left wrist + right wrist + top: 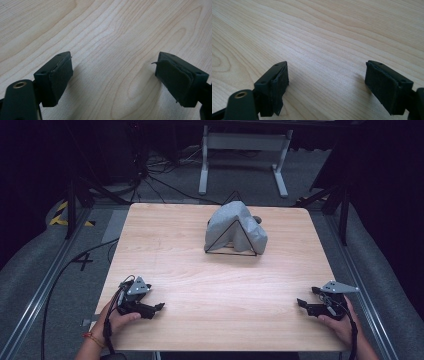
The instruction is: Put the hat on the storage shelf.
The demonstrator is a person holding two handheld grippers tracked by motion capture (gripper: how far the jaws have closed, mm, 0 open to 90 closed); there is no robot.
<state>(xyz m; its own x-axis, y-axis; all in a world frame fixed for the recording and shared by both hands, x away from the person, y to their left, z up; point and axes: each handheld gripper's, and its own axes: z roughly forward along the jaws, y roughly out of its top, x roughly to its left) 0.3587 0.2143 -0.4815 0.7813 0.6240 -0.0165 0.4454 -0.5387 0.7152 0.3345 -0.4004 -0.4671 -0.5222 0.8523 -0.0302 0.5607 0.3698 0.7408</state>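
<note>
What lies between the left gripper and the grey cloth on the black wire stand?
Bare wooden table between left gripper and grey cloth, in the high view.

A grey cloth (pixel 235 227) lies draped over a black wire triangle stand (pixel 231 240) on the far middle of the wooden table (pixel 190 285). Well in front of the cloth, the left gripper (pixel 159 307) and the right gripper (pixel 301 303) rest on the table, both with jaws apart, pointing inward.

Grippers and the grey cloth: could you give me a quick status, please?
Left gripper open, empty. Right gripper open, empty. Grey cloth draped over black wire frame, untouched. Table between is bare.
</note>
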